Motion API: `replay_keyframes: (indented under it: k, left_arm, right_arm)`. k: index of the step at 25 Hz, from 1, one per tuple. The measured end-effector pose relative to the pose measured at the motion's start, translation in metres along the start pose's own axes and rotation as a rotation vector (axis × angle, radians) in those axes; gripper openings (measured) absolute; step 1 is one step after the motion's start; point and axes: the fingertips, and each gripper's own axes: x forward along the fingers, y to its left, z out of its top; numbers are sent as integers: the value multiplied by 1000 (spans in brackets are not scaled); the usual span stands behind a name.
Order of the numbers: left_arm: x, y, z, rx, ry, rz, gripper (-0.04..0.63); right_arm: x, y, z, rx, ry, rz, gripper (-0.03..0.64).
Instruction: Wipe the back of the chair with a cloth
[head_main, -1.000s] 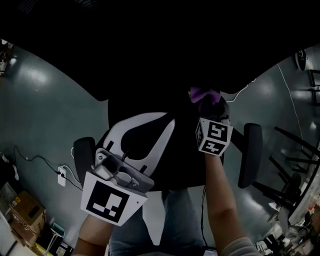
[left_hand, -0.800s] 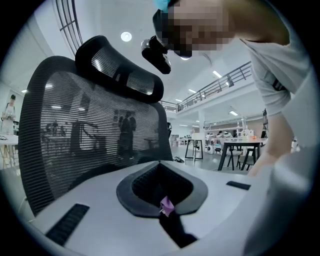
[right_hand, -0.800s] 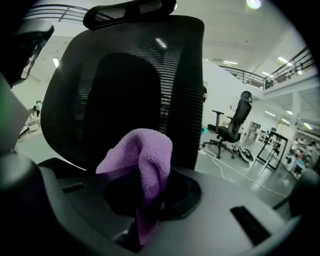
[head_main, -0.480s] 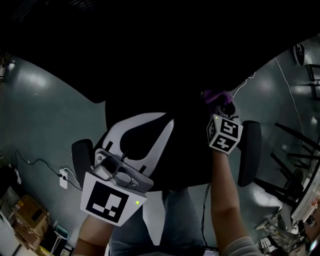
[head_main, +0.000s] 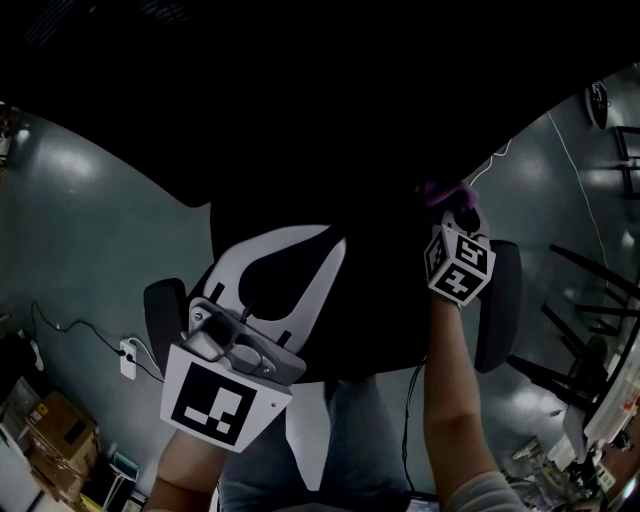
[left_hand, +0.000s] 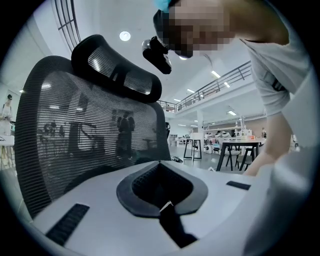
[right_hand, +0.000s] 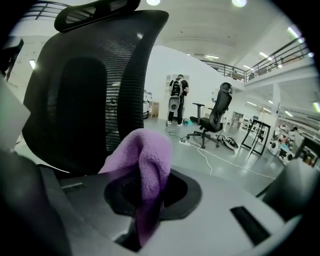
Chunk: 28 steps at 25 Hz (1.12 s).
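Jaws of the left gripper (left_hand: 168, 220) are clenched on nothing, facing the black mesh chair back (left_hand: 75, 130). The right gripper (right_hand: 142, 225) has its jaws grasping a purple cloth (right_hand: 143, 160), held near the backrest's side edge.

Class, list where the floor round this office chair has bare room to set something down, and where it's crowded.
Bare floor lies left of the office chair, above the power strip. A narrower patch lies beyond the right armrest, crossed by a white cable. Crowded: cardboard boxes lower left, black furniture frames far right.
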Motion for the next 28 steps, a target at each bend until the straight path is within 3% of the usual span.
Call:
replay_keyframes:
  k: [17, 28]
  left_arm:
    - [-3, -6, 11, 15, -14, -12, 12]
    - [-14, -10, 34, 12, -23, 18, 12]
  right_arm:
    - [-39, 39, 12, -35, -72, 116, 51]
    - [-99, 77, 56, -37, -146, 232, 51]
